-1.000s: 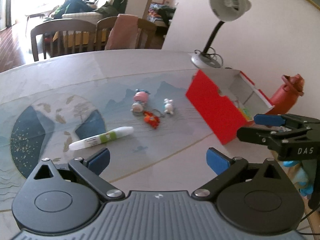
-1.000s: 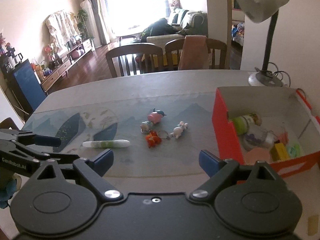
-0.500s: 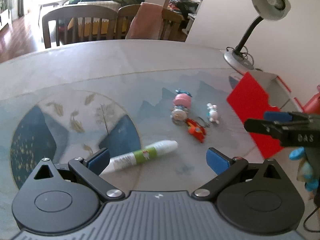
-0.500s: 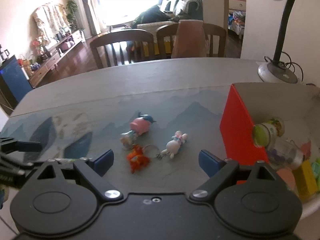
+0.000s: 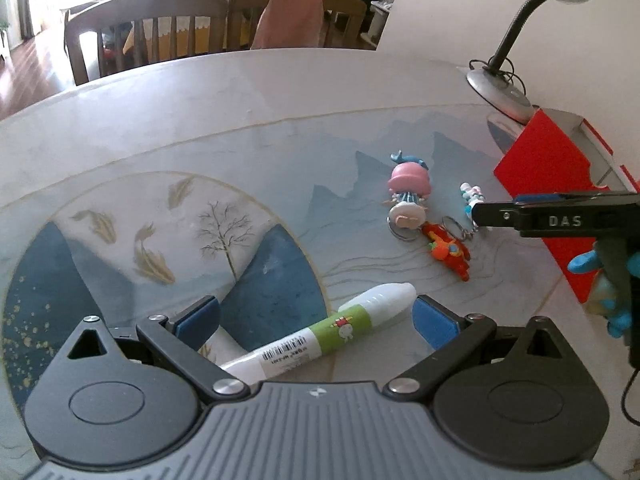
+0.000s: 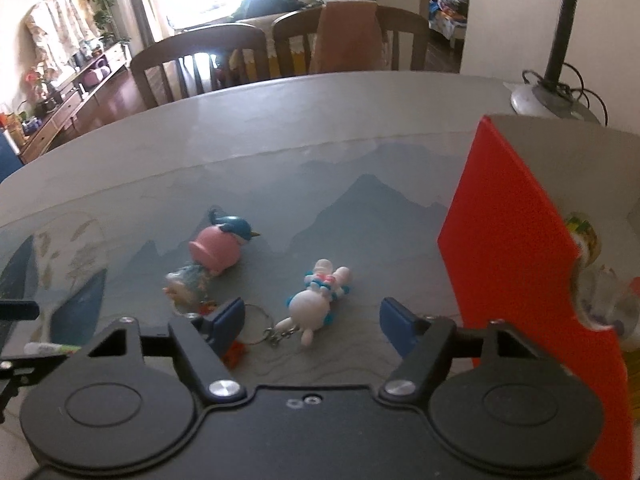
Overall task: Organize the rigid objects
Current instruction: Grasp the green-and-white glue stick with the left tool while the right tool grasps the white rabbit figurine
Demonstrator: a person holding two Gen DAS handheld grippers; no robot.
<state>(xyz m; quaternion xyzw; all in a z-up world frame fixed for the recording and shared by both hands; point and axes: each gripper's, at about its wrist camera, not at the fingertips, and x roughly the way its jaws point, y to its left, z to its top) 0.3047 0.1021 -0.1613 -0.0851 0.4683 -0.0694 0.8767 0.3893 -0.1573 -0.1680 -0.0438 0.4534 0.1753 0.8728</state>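
Note:
A white tube with a green label (image 5: 332,330) lies on the table between the open fingers of my left gripper (image 5: 316,318). A pink-hat figure (image 5: 410,190), an orange keychain toy (image 5: 448,252) and a white bunny keychain (image 5: 470,196) lie beyond it. In the right wrist view my right gripper (image 6: 312,322) is open around the white bunny keychain (image 6: 316,304), with the pink-hat figure (image 6: 218,252) to the left. The red box (image 6: 516,248) stands at the right and holds several items.
A grey desk lamp (image 5: 500,88) stands at the table's back right, behind the red box (image 5: 548,176). Wooden chairs (image 5: 148,36) line the far edge. The right gripper shows in the left wrist view (image 5: 560,220). The table has a painted landscape mat (image 5: 160,240).
Both grippers have moved forward and down. The tube now lies between the left fingers, and the bunny keychain now lies between the right fingers. Both stay open.

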